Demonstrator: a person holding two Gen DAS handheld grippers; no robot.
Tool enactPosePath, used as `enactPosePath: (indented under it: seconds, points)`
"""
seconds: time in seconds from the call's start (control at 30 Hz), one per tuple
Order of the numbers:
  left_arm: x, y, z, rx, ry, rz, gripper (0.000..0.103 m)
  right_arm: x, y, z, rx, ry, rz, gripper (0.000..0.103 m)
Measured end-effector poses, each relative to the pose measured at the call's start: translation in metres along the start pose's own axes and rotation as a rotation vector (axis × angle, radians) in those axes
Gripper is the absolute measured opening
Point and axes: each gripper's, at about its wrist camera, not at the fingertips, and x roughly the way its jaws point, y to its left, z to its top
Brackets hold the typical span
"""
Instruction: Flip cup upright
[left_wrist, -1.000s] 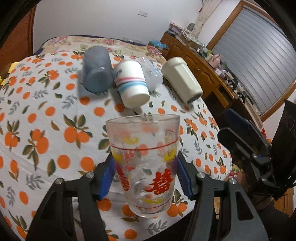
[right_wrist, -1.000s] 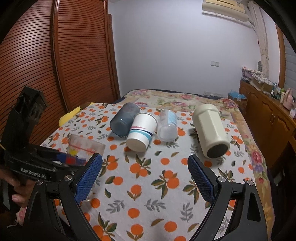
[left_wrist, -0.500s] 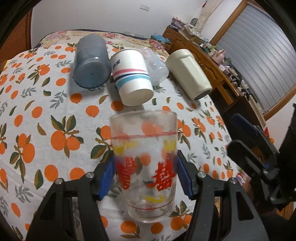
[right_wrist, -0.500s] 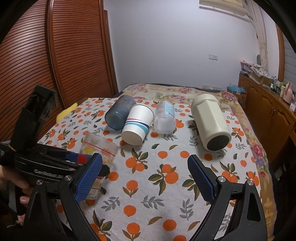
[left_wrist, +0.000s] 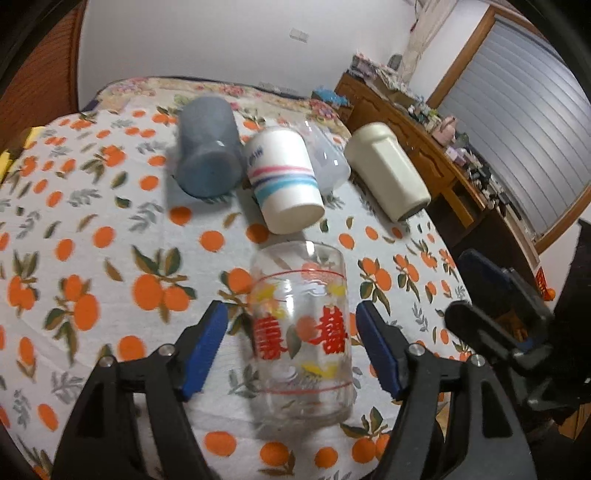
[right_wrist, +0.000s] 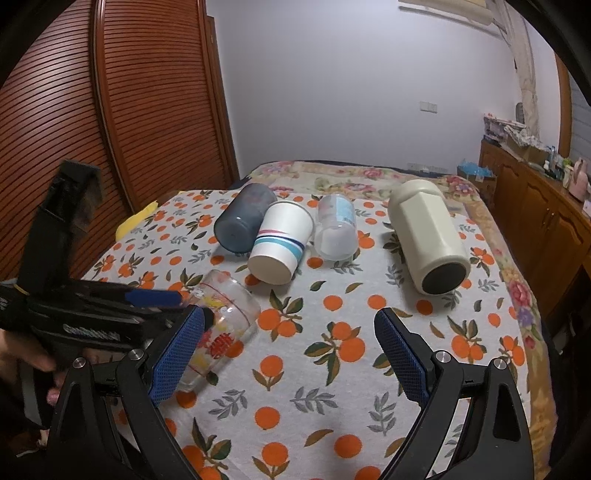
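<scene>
A clear glass cup (left_wrist: 301, 339) with red characters and yellow prints stands upright on the orange-print cloth, between the fingers of my left gripper (left_wrist: 291, 350). The jaws are open, with gaps on both sides of the glass. In the right wrist view the glass (right_wrist: 218, 325) stands at the left, partly behind my right gripper's left finger, with the left gripper (right_wrist: 155, 299) around it. My right gripper (right_wrist: 290, 354) is open and empty above the cloth.
Several cups lie on their sides at the back: a grey cup (left_wrist: 207, 162), a white striped paper cup (left_wrist: 284, 184), a clear plastic cup (left_wrist: 325, 162) and a cream bottle (left_wrist: 388, 177). A wooden dresser (right_wrist: 546, 221) runs along the right. A slatted wooden door (right_wrist: 110, 110) stands at the left.
My left gripper has set the glass down on the cloth and opened its jaws; they were shut on it before. The right gripper has stayed open, shifting slightly.
</scene>
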Motion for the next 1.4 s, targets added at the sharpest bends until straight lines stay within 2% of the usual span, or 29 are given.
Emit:
enactPosePath:
  seconds: [0.13, 0.33, 0.77, 1.17, 1.33, 1.4]
  points:
    - [-0.024, 0.006, 0.0, 0.009, -0.048, 0.026, 0.073, 0.004, 0.006, 0.001, 0.009, 0.013, 0.023, 0.095]
    - [-0.055, 0.024, 0.003, 0.028, -0.112, 0.105, 0.074, 0.015, 0.018, 0.004, 0.027, 0.052, 0.059, 0.095]
    - [-0.075, 0.048, -0.002, 0.048, -0.187, 0.227, 0.075, 0.064, 0.035, 0.013, 0.131, 0.23, 0.167, 0.095]
    - [-0.075, 0.058, -0.008, 0.024, -0.187, 0.229, 0.075, 0.111, 0.04, 0.015, 0.166, 0.402, 0.197, 0.093]
    - [-0.073, 0.06, -0.01, 0.023, -0.183, 0.229, 0.075, 0.124, 0.039, 0.015, 0.164, 0.453, 0.205, 0.087]
    - [-0.071, 0.061, -0.012, 0.021, -0.179, 0.228, 0.075, 0.126, 0.036, 0.016, 0.171, 0.461, 0.211, 0.081]
